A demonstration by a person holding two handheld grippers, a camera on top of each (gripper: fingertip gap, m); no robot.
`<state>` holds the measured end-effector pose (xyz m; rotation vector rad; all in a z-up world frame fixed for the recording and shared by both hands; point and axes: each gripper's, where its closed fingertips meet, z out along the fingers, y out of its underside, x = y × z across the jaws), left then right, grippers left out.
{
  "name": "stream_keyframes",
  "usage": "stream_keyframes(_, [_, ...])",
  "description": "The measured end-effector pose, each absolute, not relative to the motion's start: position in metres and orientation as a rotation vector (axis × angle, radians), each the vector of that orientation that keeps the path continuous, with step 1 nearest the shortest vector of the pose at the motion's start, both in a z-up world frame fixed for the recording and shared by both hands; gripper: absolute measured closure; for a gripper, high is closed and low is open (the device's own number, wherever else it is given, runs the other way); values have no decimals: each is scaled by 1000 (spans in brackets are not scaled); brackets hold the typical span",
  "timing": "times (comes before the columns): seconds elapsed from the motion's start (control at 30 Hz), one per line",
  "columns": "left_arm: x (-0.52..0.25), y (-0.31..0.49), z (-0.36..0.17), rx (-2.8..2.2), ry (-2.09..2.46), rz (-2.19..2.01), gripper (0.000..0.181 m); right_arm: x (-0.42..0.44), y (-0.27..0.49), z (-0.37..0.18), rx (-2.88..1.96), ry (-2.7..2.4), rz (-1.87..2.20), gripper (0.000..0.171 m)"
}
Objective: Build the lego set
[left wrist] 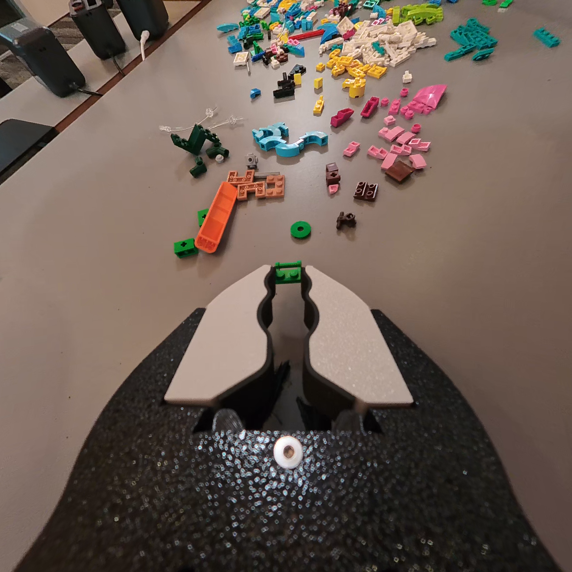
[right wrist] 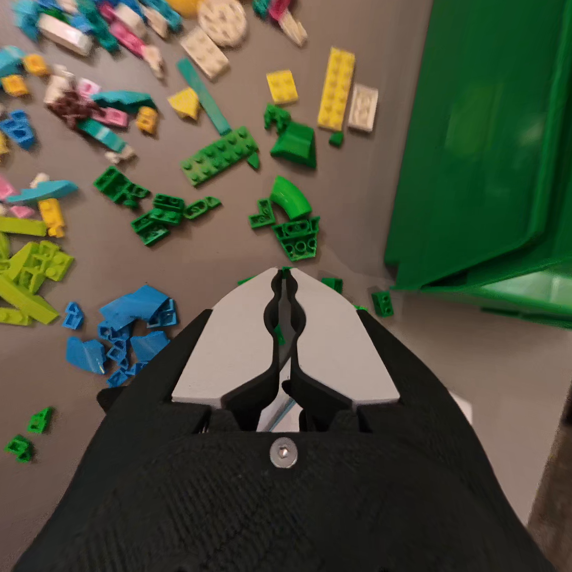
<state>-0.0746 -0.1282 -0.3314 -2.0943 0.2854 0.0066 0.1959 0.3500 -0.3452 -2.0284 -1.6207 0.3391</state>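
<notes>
The small bright-green studded plastic lego plate [left wrist: 288,273] sits pinched between the tips of the left gripper [left wrist: 288,275], low over the grey table [left wrist: 93,278]. It looks light, rigid and slick, so a hold across its short flat sides seems safest; a looser pinch would likely let it twist. Just beyond lie a flat green ring [left wrist: 301,229] and an orange brick separator [left wrist: 215,218]. The right gripper [right wrist: 284,272] has its fingers nearly together over scattered green pieces [right wrist: 295,240]; a green sliver shows at the tips, but whether it is gripped I cannot tell.
</notes>
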Motion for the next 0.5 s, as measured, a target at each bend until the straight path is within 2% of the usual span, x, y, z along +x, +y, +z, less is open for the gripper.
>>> stream_keyframes(0.17, [-74, -128, -332, -2096, 291, 5, 166, 182, 315, -318, -1520, -1824, 344, 171])
stream_keyframes(0.33, [-73, -128, -332, -2098, 299, 6, 166, 165, 271, -300, -1245, -1880, 328, 171])
stream_keyframes(0.5, [-72, -128, -333, -2103, 310, 16, 166, 108, 185, -284, -1019, -1959, 516, 171])
